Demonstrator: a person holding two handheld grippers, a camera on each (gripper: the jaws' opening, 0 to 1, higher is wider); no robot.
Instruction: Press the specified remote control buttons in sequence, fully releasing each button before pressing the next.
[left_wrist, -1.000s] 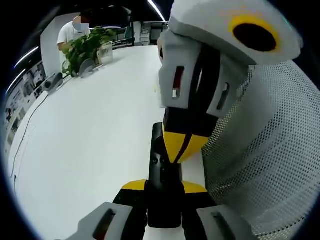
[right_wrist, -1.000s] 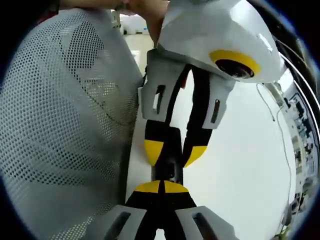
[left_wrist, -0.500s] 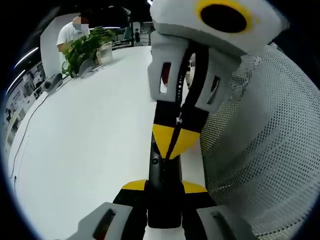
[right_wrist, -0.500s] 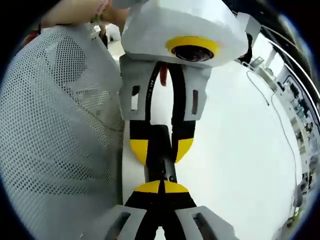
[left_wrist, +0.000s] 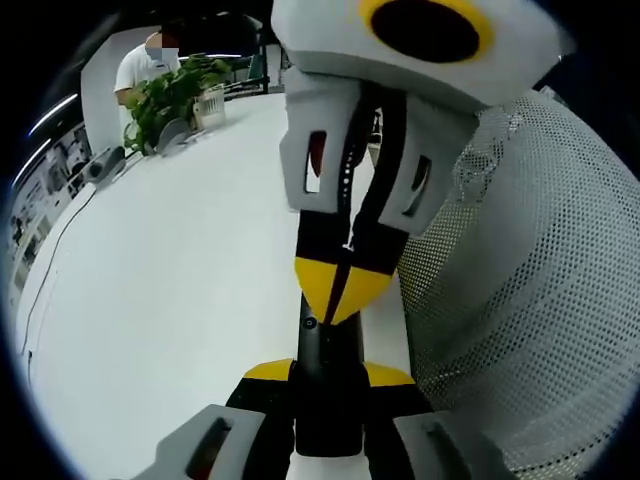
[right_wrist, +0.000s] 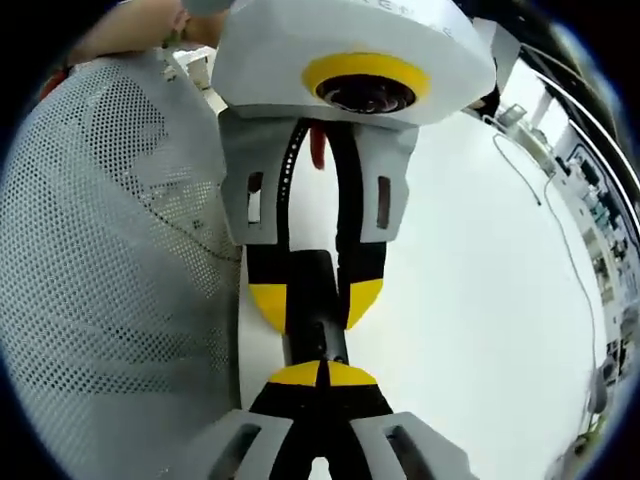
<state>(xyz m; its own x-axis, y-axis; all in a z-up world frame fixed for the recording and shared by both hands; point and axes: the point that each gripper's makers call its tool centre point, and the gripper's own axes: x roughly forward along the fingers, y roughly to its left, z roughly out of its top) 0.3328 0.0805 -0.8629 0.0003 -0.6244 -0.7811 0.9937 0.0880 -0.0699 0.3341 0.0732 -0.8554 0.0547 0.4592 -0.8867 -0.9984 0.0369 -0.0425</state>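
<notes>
A slim black remote (left_wrist: 322, 345) lies lengthwise between the yellow-tipped jaws of my left gripper (left_wrist: 328, 376), which is shut on its near end above the white table (left_wrist: 170, 290). My right gripper (left_wrist: 340, 292) comes down from the top of the left gripper view, jaws shut to a yellow point that rests on the remote's upper face. In the right gripper view my right gripper (right_wrist: 322, 373) is shut, its tip touching the remote (right_wrist: 322, 335), and the left gripper (right_wrist: 315, 300) faces it, clamped on the remote's sides.
A white perforated mesh bin (left_wrist: 520, 300) stands close beside the remote, seen again as the mesh bin (right_wrist: 110, 300). A potted plant (left_wrist: 170, 95) and a person (left_wrist: 140, 65) are at the table's far end. A hand (right_wrist: 130, 25) shows above the bin.
The right gripper has swung leftwards over the remote, its shut tip staying on the remote's face. The left gripper and the remote have held still.
</notes>
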